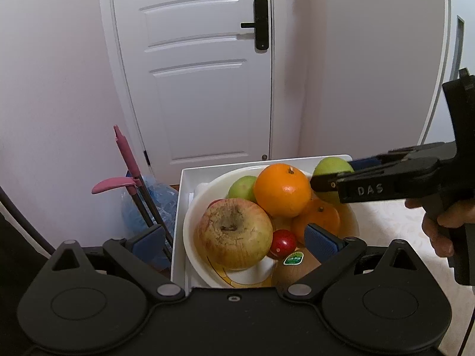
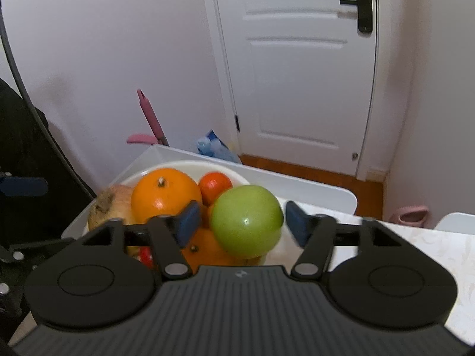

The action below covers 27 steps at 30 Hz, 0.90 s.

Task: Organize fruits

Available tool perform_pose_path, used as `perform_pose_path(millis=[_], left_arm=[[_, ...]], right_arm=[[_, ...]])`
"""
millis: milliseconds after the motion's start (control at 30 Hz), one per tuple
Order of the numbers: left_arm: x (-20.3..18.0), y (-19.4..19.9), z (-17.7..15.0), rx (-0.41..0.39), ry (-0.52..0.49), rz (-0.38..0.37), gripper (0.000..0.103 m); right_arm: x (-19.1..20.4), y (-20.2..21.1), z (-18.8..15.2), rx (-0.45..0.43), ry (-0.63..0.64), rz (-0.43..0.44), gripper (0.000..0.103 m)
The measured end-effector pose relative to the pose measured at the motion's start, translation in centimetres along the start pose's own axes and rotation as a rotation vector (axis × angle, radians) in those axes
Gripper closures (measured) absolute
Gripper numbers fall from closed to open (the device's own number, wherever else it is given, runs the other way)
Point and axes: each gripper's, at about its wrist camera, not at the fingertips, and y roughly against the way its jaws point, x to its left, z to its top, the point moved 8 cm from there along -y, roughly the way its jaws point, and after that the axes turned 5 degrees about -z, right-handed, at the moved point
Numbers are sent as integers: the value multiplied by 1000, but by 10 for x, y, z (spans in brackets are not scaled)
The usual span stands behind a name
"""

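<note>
A white bowl (image 1: 193,207) sits in a white tray (image 1: 181,195) and holds a large orange (image 1: 282,190), a wrinkled apple (image 1: 234,233), a second orange (image 1: 316,219), a small red fruit (image 1: 283,241), a green apple (image 1: 242,188) and a stickered kiwi (image 1: 297,267). My left gripper (image 1: 234,244) is open around the wrinkled apple, not touching it. My right gripper (image 2: 239,222) is open, with a green apple (image 2: 246,221) between its pads at the bowl's right edge; it also shows in the left wrist view (image 1: 332,178).
A white door (image 1: 196,68) stands behind the tray. A pink-handled tool (image 1: 127,163) and a blue plastic bag (image 1: 157,204) stand on the floor to the left. A pale patterned tabletop (image 2: 430,246) extends to the right.
</note>
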Motion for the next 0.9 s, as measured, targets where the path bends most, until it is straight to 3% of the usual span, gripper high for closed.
perform_pose_path(millis=[67,433,900], left_arm=[[0,0,-2,1,-5,-1,1],[-4,17,-6,-16,5,6,1],[-40,110,-25,-76,23,93,1]], right_arm=[[-2,4,2,-25,-1,-6,3],[1,49,0,-45,5,-46,3],[3,177,-12,-91,-1,-73,3]])
